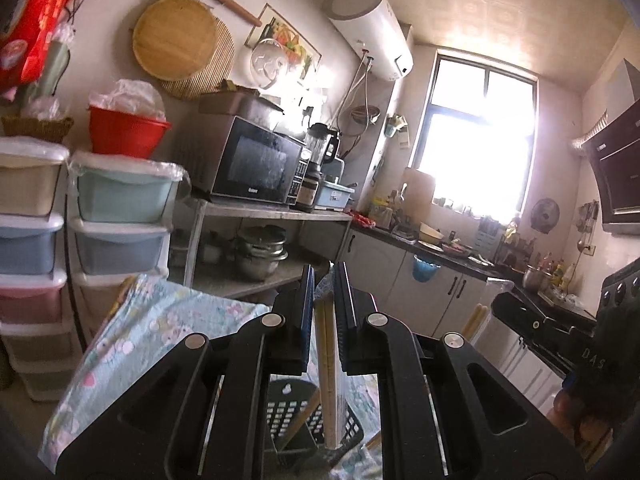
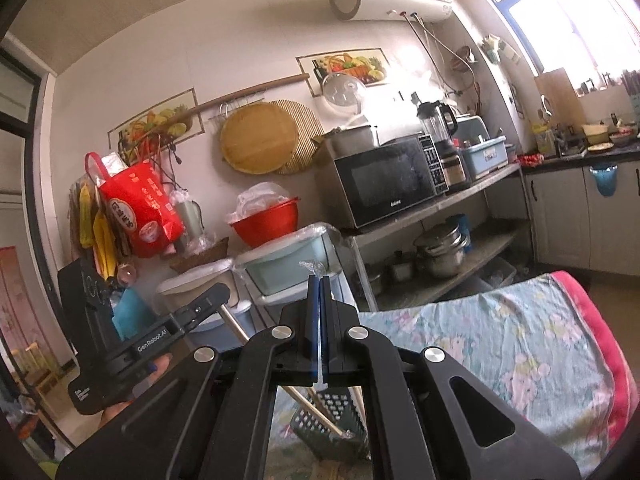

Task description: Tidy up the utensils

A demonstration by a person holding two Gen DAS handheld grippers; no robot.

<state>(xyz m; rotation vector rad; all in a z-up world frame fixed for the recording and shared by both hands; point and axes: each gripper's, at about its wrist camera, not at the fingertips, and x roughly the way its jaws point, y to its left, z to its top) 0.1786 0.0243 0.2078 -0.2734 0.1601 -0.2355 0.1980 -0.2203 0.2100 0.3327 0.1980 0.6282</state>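
My left gripper is shut on a pair of pale wooden chopsticks in a clear sleeve, which hang down between its fingers. Their lower end is above a black perforated basket on the floral cloth. My right gripper is shut on thin clear plastic wrap that pokes out past its tips. Below it stands the same basket with a chopstick slanting across it. Each gripper shows in the other's view: the right gripper at the right, the left gripper at the left.
Stacked plastic drawers and a red basin stand at the left. A microwave sits on a metal shelf with pots below. White cabinets and a crowded counter run under the window. A red-edged cloth covers the table.
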